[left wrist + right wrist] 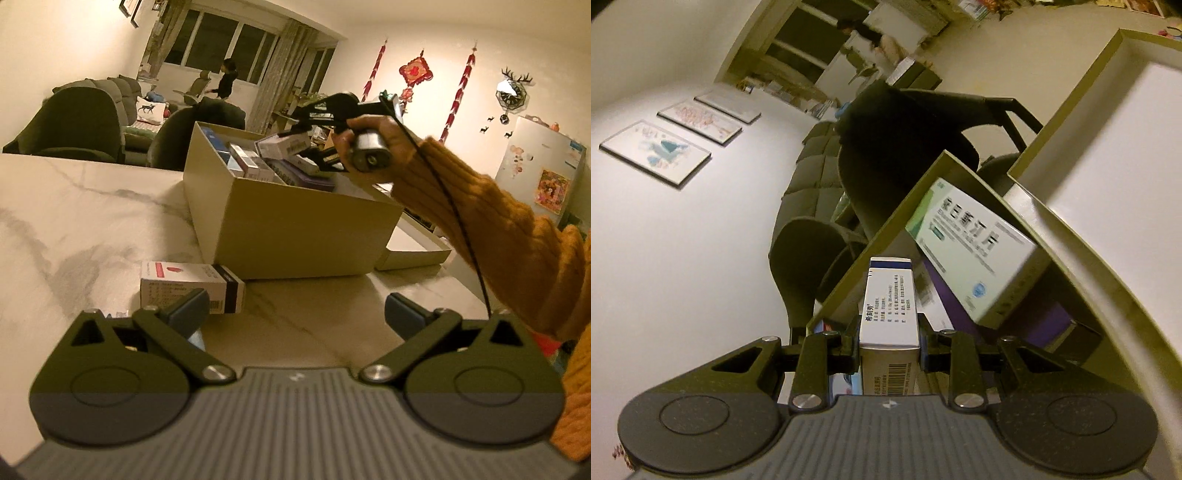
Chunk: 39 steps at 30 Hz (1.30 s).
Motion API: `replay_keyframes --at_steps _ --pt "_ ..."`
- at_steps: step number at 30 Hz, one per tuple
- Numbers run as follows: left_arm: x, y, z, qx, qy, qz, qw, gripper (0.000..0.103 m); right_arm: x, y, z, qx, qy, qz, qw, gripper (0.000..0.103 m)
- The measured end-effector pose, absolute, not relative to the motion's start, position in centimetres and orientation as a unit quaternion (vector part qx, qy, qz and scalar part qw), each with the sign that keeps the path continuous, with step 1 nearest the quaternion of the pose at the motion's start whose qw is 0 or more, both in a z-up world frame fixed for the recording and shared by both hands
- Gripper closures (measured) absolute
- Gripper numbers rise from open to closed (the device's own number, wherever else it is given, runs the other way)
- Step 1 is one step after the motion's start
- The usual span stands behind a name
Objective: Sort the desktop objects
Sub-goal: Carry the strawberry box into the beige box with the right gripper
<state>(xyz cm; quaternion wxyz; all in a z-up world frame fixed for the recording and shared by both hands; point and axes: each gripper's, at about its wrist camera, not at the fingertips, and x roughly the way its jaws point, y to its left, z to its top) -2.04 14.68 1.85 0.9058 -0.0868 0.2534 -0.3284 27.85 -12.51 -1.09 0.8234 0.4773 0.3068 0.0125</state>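
A tan cardboard box [295, 229] stands on the marble table [74, 221], filled with several small medicine packs. My right gripper [888, 345] is shut on a white and blue medicine box [888, 306], held above the cardboard box's inside [882, 229]; in the left wrist view the right gripper [314, 138] hovers over the packs with that box [284, 144] in it. A green and white pack [971, 247] leans inside. My left gripper [295, 310] stands open low over the table. A white pack with a red mark [192, 284] lies just beyond its left finger.
The box's lid [413, 247] lies upturned to the right of the cardboard box. Dark chairs [77, 122] stand along the table's far edge. A hand in an orange knitted sleeve [498, 221] carries the right gripper. A person stands far off by the window.
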Motion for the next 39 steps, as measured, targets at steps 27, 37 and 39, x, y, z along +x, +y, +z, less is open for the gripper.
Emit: replay_keyframes --at_steps 27,37,39 --pt "-2.6 15.2 1.1 -0.1 0.259 -0.316 0.907 0.0 29.2 -10.2 2.5 0.359 0.266 0.031 0.894 0.044" --pt "-2.2 14.8 0.9 -0.1 0.263 -0.321 0.904 0.0 27.7 -12.9 2.3 0.358 0.26 0.025 0.896 0.051" --pt "-2.1 14.8 0.8 -0.1 0.265 -0.319 0.904 0.0 27.4 -12.9 2.1 0.357 0.267 0.033 0.895 0.058"
